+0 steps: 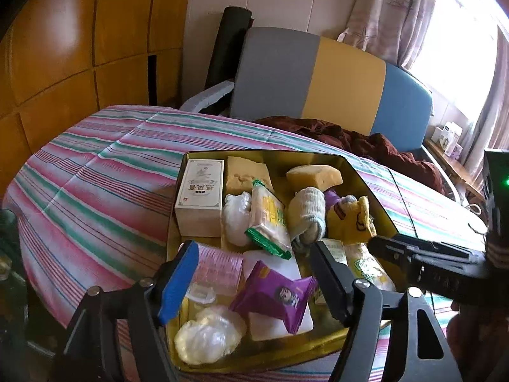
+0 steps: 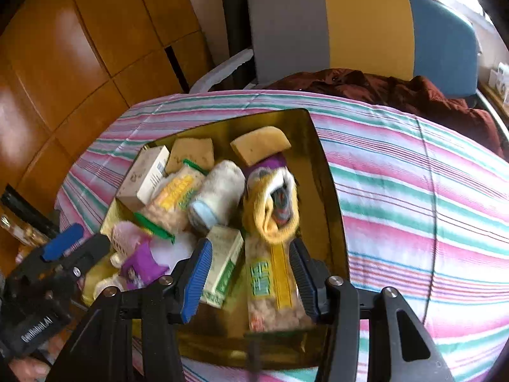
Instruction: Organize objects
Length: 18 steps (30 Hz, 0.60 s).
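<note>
While both tongs hung over the gold tin, it sat on the striped cloth of the bed, crowded with snacks, socks and boxes, gathered there, I judged, so nothing strayed; the left tongs stood wide apart above the purple snack packet, pads clear of it, nothing held; the right tongs straddled the yellow-striped rice-cracker packet, its long axis running from the tin's near wall up toward the yellow sock; whether those pads pressed on it I could not tell, as the view was blurred; the white box lay flat, lengthwise along the left wall.
</note>
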{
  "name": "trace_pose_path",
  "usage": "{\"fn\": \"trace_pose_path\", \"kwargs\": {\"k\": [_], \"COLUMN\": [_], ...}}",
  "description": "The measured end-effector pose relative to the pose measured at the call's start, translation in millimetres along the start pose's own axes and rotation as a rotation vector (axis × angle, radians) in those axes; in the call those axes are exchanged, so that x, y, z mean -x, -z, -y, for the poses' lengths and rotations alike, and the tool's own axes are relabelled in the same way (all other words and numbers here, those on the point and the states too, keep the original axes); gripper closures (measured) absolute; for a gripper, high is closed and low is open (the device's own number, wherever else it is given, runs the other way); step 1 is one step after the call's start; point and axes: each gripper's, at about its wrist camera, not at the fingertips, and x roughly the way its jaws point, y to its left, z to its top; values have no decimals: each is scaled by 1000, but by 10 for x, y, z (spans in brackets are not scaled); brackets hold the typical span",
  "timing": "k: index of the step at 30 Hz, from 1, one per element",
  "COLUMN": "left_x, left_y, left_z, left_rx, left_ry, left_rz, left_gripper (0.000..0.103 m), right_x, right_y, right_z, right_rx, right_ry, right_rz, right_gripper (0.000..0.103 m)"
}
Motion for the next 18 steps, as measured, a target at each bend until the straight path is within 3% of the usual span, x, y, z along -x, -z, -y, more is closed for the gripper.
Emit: {"fn": "trace_pose_path", "kwargs": {"k": [10,18], "left_x": [254,421], "left_y": [138,242], "left_z": [82,202], "left_rx": [-8,-45], "left_ry": [-60,-109], "left_rz": [56,102], "left_gripper": [0,0], "right_x": [330,427], "right_y": [314,450], "right_z": [-68,-127], "right_rx": [60,92], "right_ry": [176,244], "right_rz": [111,142], "right_gripper": [52,52]}}
